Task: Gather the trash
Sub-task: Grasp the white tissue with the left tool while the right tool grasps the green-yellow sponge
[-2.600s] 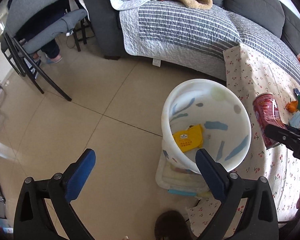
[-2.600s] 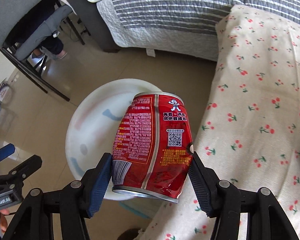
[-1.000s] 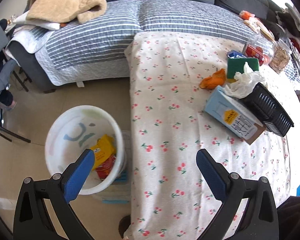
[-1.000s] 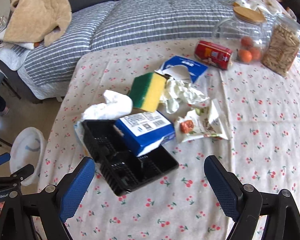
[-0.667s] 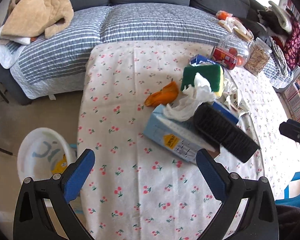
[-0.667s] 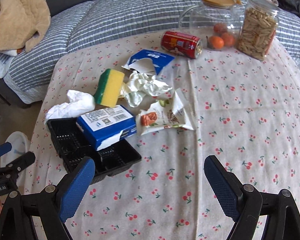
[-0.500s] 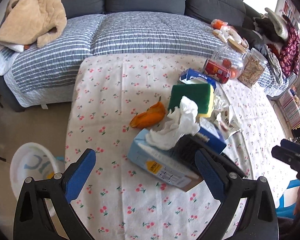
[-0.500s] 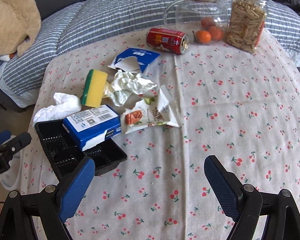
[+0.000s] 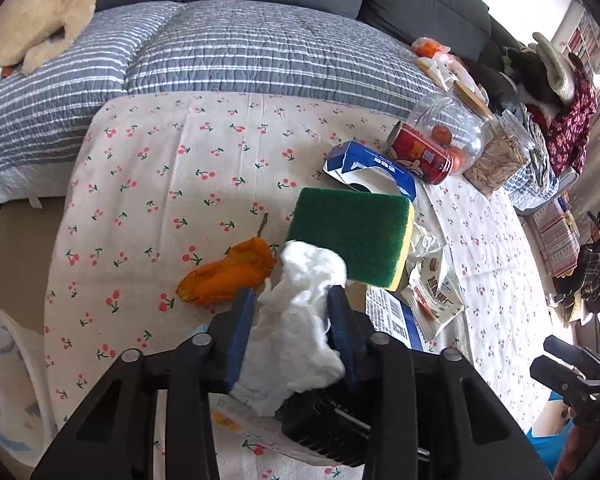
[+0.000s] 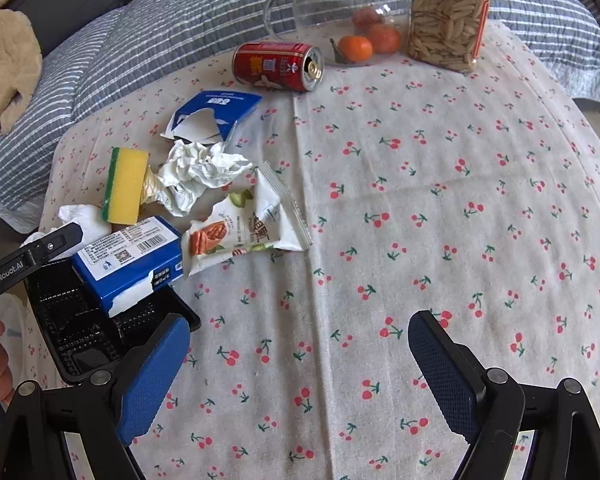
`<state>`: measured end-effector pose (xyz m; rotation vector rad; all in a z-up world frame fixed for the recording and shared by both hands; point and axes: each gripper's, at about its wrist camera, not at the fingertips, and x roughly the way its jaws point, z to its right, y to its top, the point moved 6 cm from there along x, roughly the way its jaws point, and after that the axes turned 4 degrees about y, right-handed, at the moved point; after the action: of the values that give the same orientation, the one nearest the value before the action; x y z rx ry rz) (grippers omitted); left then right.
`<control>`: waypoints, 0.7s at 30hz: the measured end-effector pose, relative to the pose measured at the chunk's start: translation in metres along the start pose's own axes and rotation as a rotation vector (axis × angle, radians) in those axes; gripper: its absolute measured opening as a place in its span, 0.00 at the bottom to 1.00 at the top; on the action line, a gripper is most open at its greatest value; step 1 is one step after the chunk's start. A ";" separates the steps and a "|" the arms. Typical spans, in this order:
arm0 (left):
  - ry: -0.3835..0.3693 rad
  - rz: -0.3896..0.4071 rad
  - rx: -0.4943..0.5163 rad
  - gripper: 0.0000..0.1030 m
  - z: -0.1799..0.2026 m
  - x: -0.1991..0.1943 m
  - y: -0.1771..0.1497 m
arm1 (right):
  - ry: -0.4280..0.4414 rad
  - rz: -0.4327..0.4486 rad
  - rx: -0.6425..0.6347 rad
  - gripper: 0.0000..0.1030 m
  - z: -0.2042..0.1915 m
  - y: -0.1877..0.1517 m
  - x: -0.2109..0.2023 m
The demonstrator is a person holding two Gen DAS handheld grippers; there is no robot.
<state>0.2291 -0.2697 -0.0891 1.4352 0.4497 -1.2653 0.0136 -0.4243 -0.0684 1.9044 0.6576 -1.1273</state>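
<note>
Cherry-print tablecloth (image 10: 420,200) covers the table; striped sofa behind. Trash clusters near the table's left edge. Left gripper (image 9: 292,320) is pinched on a white crumpled tissue (image 9: 300,320), beside the green-yellow sponge (image 9: 352,240) and orange peel (image 9: 228,272). Right gripper (image 10: 300,364) is spread wide, empty, over bare cloth; right half of table unobstructed. White bin (image 9: 4,392) sits below the left edge.

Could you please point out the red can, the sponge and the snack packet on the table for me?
red can (image 10: 274,65), right wrist view, on the middle of its side.
sponge (image 10: 125,185), right wrist view, on its yellow face.
snack packet (image 10: 249,229), right wrist view, on its printed front.
</note>
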 end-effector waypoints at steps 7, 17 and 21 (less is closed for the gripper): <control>-0.007 0.038 -0.015 0.03 0.000 -0.011 0.002 | 0.010 -0.014 -0.008 0.90 -0.009 0.000 0.007; 0.043 0.181 -0.067 0.02 -0.041 -0.071 0.008 | 0.036 -0.009 -0.094 0.90 -0.059 0.042 0.025; 0.063 0.194 -0.070 0.02 -0.057 -0.081 0.007 | 0.086 -0.027 -0.097 0.89 -0.088 0.068 0.046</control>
<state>0.2318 -0.1922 -0.0270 1.4263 0.3832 -1.0421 0.1272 -0.3855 -0.0589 1.8736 0.7742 -1.0166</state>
